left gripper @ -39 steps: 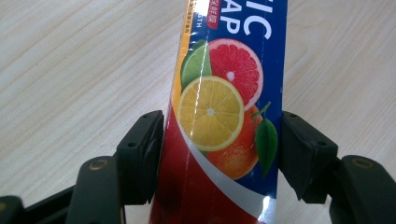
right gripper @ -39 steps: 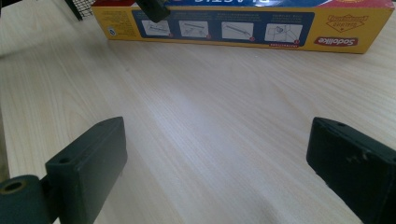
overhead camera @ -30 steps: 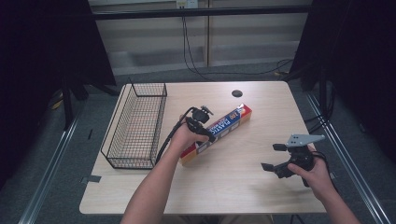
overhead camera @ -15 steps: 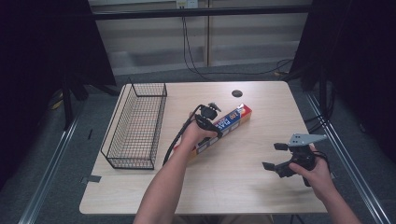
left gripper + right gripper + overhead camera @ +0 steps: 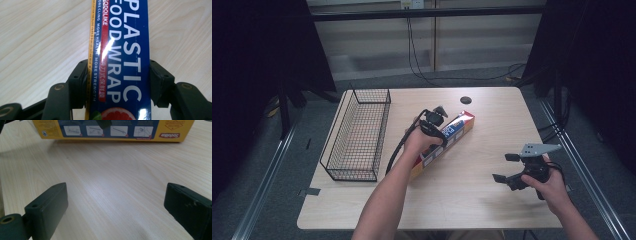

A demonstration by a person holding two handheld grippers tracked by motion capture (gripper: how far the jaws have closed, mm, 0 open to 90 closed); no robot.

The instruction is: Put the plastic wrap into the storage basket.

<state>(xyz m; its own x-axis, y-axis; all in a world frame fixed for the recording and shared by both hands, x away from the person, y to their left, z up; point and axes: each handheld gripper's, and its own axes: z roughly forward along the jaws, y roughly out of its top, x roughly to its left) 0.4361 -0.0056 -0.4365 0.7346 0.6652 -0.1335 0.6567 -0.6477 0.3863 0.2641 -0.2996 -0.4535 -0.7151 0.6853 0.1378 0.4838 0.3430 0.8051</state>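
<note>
One table (image 5: 472, 200). One wire basket (image 5: 357, 135) sits on it. One plastic-wrap box (image 5: 447, 137) lies there too. One small black disc (image 5: 466, 100) is near the far edge. Two grippers: left (image 5: 438, 131) and right (image 5: 506, 167). Two forearms reach in.

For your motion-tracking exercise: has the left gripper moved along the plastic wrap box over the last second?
Yes. The left gripper has slid up the plastic wrap box, away from the person, toward the black disc; the box stayed put.

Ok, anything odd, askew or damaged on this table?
Nothing stands out. The plastic wrap box lies diagonally on the table, undamaged, with the left gripper straddling it. The wire basket sits upright, and the right gripper is open.
</note>
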